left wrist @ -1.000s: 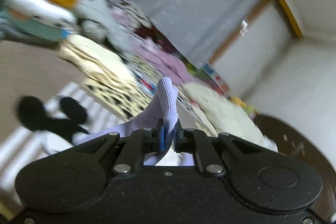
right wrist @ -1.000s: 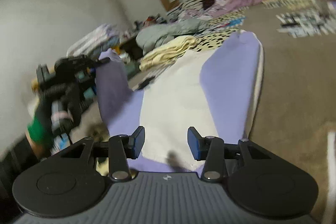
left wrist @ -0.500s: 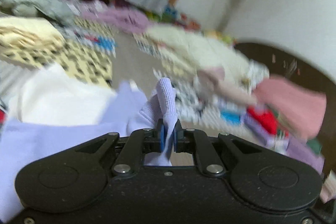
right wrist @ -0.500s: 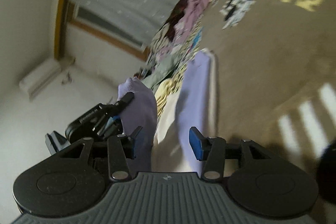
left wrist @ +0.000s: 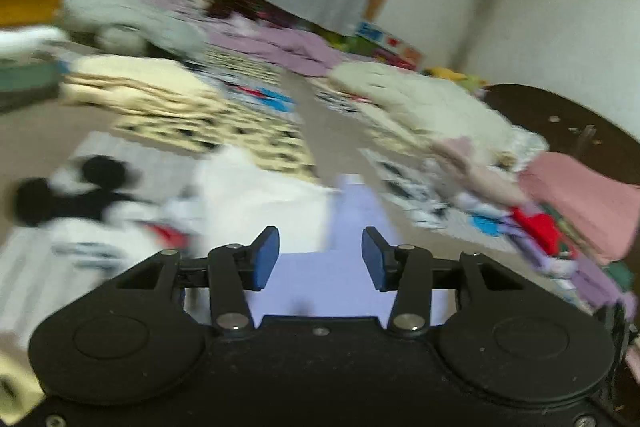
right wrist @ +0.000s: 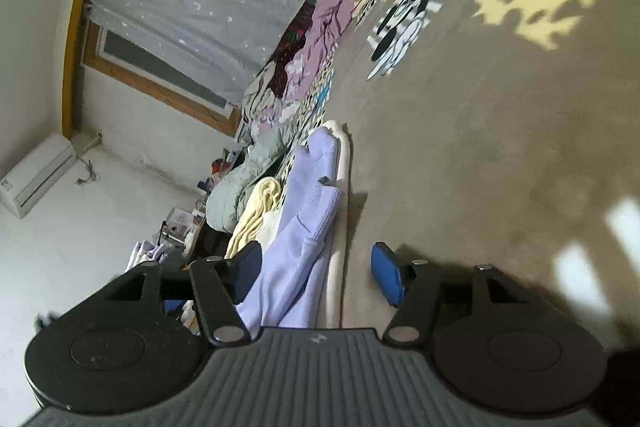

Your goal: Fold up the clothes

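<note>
A lavender and cream-white garment point(left wrist: 348, 267) lies on the tan carpet just beyond my left gripper point(left wrist: 319, 257). The left gripper is open and empty above it. In the right wrist view the same garment point(right wrist: 304, 227) lies as a folded strip, a lavender sleeve on top of the cream body. My right gripper point(right wrist: 318, 273) is open, its jaws standing either side of the garment's near end without closing on it.
Piles of clothes lie around the carpet: a cream and spotted pile point(left wrist: 160, 95), a Mickey Mouse print point(left wrist: 80, 195), a pink stack point(left wrist: 580, 195) at right, purple clothes point(left wrist: 288, 47) by the curtain. A dark round table point(left wrist: 560, 115) stands at right.
My left gripper has opened and let go of the lavender sleeve, which now lies on the garment. The right gripper has stayed open and tilted closer over the garment.
</note>
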Tool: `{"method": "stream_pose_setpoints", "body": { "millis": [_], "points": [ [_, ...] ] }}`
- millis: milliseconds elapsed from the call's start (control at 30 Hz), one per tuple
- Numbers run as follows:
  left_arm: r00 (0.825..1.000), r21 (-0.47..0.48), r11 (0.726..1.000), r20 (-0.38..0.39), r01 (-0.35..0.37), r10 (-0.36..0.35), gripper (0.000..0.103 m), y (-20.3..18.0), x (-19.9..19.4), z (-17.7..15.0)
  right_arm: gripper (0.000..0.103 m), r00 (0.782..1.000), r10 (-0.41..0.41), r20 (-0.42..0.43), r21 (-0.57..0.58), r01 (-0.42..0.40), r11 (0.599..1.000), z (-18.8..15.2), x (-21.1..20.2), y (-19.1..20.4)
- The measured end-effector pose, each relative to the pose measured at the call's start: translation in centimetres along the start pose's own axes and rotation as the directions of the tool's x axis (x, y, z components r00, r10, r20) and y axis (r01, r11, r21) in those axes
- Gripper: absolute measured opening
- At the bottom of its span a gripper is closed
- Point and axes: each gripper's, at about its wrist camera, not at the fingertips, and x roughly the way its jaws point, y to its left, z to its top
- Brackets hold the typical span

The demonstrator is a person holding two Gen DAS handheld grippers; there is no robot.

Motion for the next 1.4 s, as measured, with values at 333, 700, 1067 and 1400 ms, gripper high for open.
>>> {"method": "stream_pose_setpoints", "body": {
  "millis": [333,700,1067,1400],
  "points": [
    [0.998,0.284,0.959,-0.048,-0.021,0.036,0.060,0.5,-4.4,-4.6,0.061,0.995,-0.099,-0.018,-0.169,0.094,0.981,0.2,5.5,3.1],
    [0.984,0.690,0.715,-0.028,-0.107,0.174,0.042,-4.7,-0.2,-10.4,0.010,0.988,-0.132,0.084,-0.249,0.149,0.957,-0.2,5.4,4.6],
    [0.982,0.713,0.689,-0.002,-0.129,0.187,0.009,-4.1,-0.3,-10.3,0.006,0.995,-0.048,0.085,-0.314,0.072,0.947,0.5,4.5,6.2],
    [0.987,0.725,0.678,0.009,-0.119,0.163,0.005,-4.4,-1.2,-10.2,0.006,0.994,0.017,0.105,-0.250,0.009,0.968,0.6,0.3,6.3]
  ]
}}
